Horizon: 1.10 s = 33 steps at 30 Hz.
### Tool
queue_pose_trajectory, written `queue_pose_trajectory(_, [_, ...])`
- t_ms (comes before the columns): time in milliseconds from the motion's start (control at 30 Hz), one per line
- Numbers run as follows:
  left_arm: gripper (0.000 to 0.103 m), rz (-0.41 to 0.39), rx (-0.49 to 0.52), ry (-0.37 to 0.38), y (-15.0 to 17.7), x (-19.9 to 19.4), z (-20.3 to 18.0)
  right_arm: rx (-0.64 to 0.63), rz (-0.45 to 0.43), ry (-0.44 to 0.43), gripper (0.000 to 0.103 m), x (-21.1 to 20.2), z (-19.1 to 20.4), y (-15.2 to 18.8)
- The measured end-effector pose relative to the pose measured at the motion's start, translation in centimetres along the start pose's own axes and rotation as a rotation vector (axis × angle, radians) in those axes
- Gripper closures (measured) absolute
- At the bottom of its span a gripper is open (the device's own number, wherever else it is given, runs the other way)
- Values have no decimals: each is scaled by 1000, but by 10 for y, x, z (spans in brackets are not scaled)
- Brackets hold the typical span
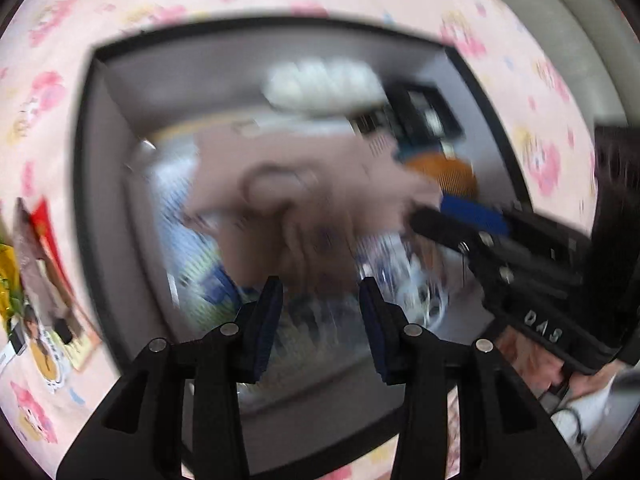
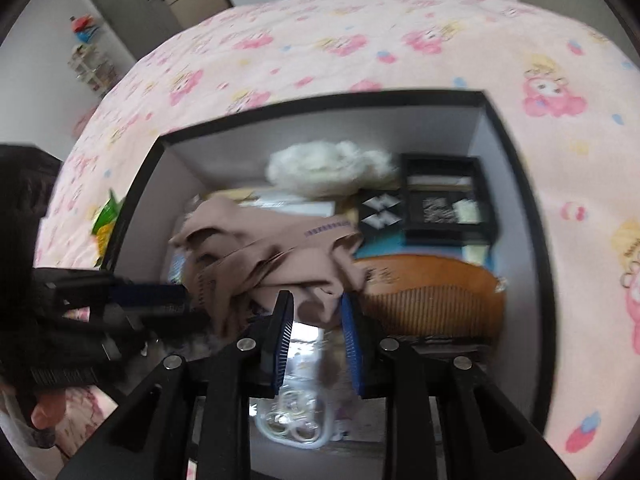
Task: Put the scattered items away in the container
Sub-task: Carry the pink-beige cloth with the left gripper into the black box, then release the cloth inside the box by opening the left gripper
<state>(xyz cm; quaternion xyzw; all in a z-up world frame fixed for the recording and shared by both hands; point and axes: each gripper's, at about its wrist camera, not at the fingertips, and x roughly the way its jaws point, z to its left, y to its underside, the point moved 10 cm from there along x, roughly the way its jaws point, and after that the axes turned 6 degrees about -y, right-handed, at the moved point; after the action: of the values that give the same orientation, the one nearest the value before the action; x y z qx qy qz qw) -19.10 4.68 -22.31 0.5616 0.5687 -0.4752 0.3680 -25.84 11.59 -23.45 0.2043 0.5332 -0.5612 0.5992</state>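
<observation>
the brown cloth point(image 2: 272, 264) sits crumpled in the middle of the container point(image 2: 516, 184), on top of the other stuff. my right gripper point(image 2: 316, 336) hangs right over its near edge, fingers spread with a gap between the blue pads point(image 2: 282, 340). a bit of the cloth shows in that gap, but nothing looks pinched, so i'd call it let go. my left gripper point(image 1: 320, 320) is also spread apart and holding nothing, pointing down into the box from the 9 o'clock side.

going outward inside the box: wooden comb point(image 2: 432, 300) at 3 o'clock of the cloth, touching it. black box point(image 2: 444, 196) at about 1 o'clock, white fluffy thing point(image 2: 328, 168) at 12 against the far wall. some clear plastic thing with rings point(image 2: 296, 428) down at 6, under my fingers.

progress-wise i'd say mostly done, the box is pretty full. what's left: a few packets point(image 1: 44, 280) still lying on the pink bedspread point(image 2: 360, 40) outside the box wall, at 9 o'clock in the left view. the green one point(image 2: 106, 216) pokes out past the wall in the right view too.

hard to tell: left view is all motion smear, so the cloth is a blob there. what's buried under the cloth, no idea. the packets are cut off at the frame edge.
</observation>
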Motion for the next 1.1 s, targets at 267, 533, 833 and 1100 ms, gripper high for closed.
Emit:
queue_pose_trajectory(267, [69,-88,-124,-141,-33,2,31,31,-26,39,82,-1,-8,-4])
queue_pose_trajectory(533, [67,-137,-131,6,-34,-13,19,65,-5,6,82,7,-5,-21])
queue_pose_trajectory(833, [70,-120,-174,85,-39,3,2,84,-137,93,82,-17,-20,-47])
queue_pose_trajectory(1100, [73,-213,-322,23,-56,-21,26,176,-89,35,82,-9,-41,-27])
